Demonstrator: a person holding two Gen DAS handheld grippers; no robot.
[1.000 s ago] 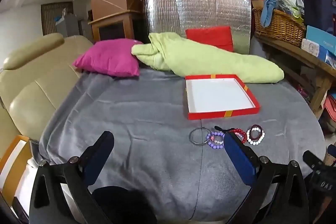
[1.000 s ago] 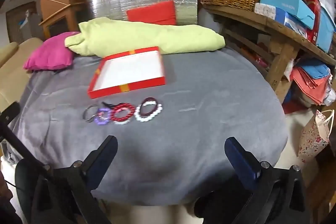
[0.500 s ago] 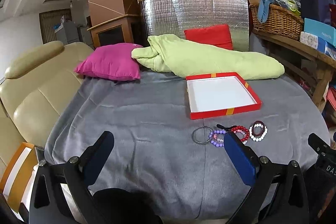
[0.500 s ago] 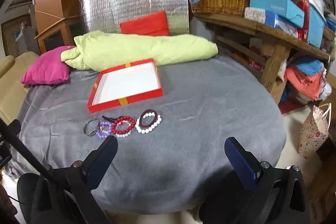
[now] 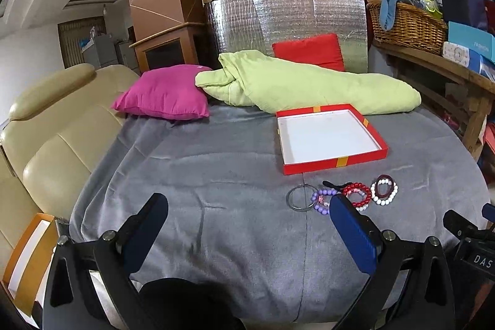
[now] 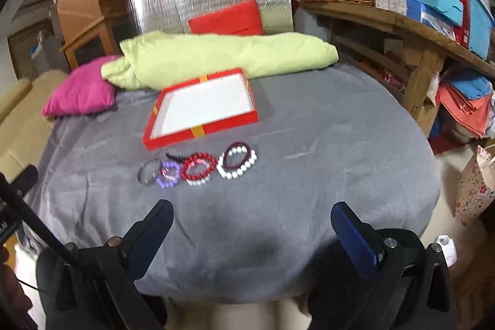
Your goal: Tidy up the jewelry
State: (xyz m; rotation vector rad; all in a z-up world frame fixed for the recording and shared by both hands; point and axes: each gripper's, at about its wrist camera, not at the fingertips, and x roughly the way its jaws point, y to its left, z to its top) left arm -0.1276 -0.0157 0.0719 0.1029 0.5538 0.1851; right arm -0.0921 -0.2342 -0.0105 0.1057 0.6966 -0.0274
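A shallow red box (image 5: pixel 334 162) with a white inside lies open on the grey cloth; it also shows in the right wrist view (image 6: pixel 201 129). In front of it lies a row of jewelry: a silver ring (image 5: pixel 299 198), a purple bead bracelet (image 5: pixel 321 200), a red bead bracelet (image 5: pixel 357 194) and a white bead bracelet (image 5: pixel 384 191) with a dark red band. The right wrist view shows the same row: silver ring (image 6: pixel 147 173), purple (image 6: pixel 169 174), red (image 6: pixel 198 166), white (image 6: pixel 237 160). My left gripper (image 5: pixel 249 221) is open and empty, short of the row. My right gripper (image 6: pixel 252 229) is open and empty, short of the row.
A pink cushion (image 5: pixel 162 96), a green blanket (image 5: pixel 309 87) and a red cushion (image 5: pixel 309 53) lie behind the box against a silver panel (image 5: pixel 287 17). A beige sofa (image 5: pixel 52 132) is left. A wooden shelf (image 6: pixel 399 23) with basket and boxes is right.
Both grippers have moved forward toward the jewelry row; the right one more, with the bracelets larger and closer to centre. Both stay open. Nothing on the cloth has moved.
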